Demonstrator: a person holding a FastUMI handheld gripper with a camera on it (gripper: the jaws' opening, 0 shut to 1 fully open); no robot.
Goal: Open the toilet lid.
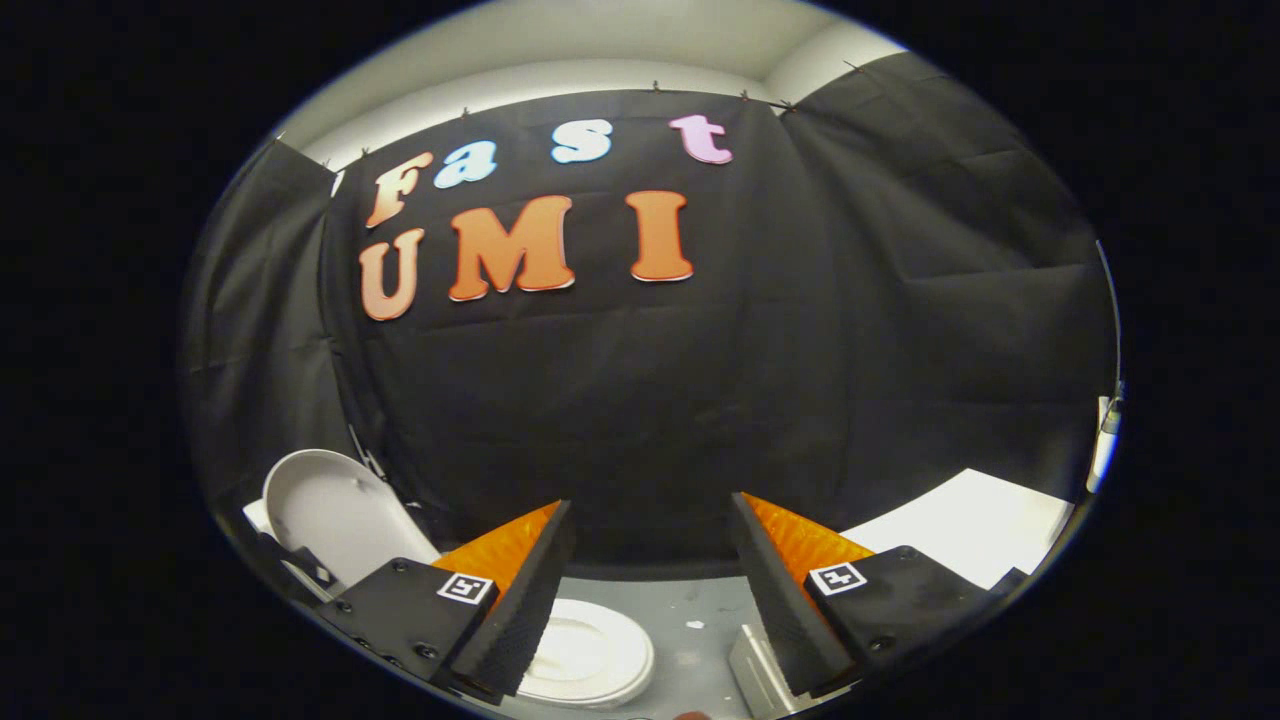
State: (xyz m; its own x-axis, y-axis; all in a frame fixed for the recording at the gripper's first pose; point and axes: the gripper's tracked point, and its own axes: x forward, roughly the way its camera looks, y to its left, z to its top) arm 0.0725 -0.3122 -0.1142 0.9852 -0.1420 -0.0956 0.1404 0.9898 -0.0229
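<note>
— What were the fingers doing?

— The gripper [650, 590] had its two fingers spread wide apart, with nothing between them and nothing in their hold. Through the gap you could see only the grey floor [700, 610] and, past it, the black cloth wall [640, 400].

— And the toilet?

— The toilet [590, 660] sat low down, just ahead of the left finger and partly hidden behind it. Its white seat ring was visible, lying flat, with the bowl opening inside it. The fingers were not touching it.

— Where was the lid?

— The toilet lid [335, 510] stood raised, a pale rounded panel tilted back towards the cloth wall, off to the left beyond the left finger. It was well apart from both fingers. Some dark parts sat at its base, too cramped to make out.

— Anything in the way?

— Nothing lay between the fingers and the seat other than the left finger's own body covering part of it. Near the right finger there was a grey box-like object [755, 675] on the floor, just beside the finger's inner side. Farther right, beyond that finger, a white flat surface [960, 525] ran up to the cloth wall. A small white fleck lay on the floor between the fingers.
</note>
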